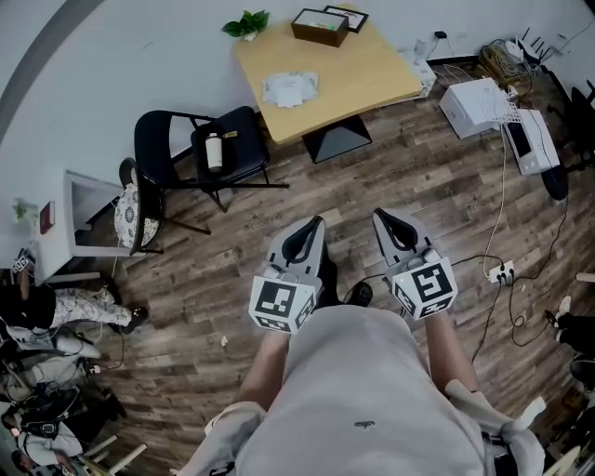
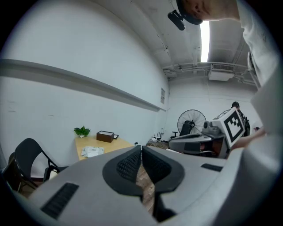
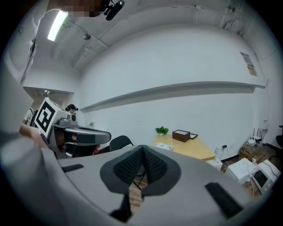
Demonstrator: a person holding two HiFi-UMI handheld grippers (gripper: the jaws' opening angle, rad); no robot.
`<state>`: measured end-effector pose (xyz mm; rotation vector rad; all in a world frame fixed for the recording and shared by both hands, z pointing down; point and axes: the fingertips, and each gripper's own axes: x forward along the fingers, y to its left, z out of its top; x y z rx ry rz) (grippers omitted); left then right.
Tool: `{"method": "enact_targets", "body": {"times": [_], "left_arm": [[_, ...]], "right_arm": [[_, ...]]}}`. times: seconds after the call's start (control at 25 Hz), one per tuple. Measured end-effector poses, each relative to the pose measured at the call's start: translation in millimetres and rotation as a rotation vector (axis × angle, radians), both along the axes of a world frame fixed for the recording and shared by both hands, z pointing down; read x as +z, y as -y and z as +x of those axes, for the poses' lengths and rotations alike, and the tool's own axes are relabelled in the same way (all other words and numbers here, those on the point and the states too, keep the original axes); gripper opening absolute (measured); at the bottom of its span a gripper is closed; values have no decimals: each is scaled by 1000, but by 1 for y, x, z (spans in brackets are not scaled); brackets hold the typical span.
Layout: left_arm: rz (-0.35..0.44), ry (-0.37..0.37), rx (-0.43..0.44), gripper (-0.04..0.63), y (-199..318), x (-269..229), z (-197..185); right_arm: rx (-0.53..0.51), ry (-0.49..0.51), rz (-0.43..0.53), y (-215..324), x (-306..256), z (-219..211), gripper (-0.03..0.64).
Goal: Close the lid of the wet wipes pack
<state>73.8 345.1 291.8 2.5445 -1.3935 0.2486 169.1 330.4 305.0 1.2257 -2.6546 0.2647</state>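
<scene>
The wet wipes pack (image 1: 290,88) lies white and flat on the wooden table (image 1: 372,84) across the room, far from both grippers. It shows small in the left gripper view (image 2: 91,151) and the right gripper view (image 3: 164,146); its lid is too small to make out. My left gripper (image 1: 314,223) and right gripper (image 1: 379,216) are held side by side in front of my body, over the wooden floor, pointing toward the table. Both sets of jaws stand together with nothing between them, as seen up close on the left gripper (image 2: 141,148) and the right gripper (image 3: 142,148).
A brown box (image 1: 320,27) and a small plant (image 1: 246,24) sit at the table's far edge. A black chair (image 1: 200,149) holding a bottle (image 1: 215,152) stands left of the table. White devices (image 1: 483,107), cables and a power strip (image 1: 502,272) lie on the floor at right.
</scene>
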Motion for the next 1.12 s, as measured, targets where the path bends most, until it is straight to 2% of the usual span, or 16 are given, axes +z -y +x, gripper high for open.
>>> {"method": "enact_targets", "body": {"times": [0.08, 0.16, 0.32, 0.4, 0.64, 1.12], "left_arm": [[6, 0, 6, 9, 14, -1, -10], [8, -3, 15, 9, 28, 1, -21], [6, 1, 14, 12, 62, 6, -44], [3, 0, 14, 45, 79, 7, -55], [8, -9, 25, 75, 117, 7, -84], [6, -35, 85, 77, 171, 14, -131]], "right_arm": [[-4, -3, -5, 14, 1, -12, -2], [-12, 1, -12, 30, 4, -24, 38], [-30, 11, -19, 63, 4, -48, 55], [-37, 7, -15, 79, 4, -59, 89], [-29, 4, -15, 119, 0, -85, 138], [15, -30, -28, 169, 5, -136, 152]]}}
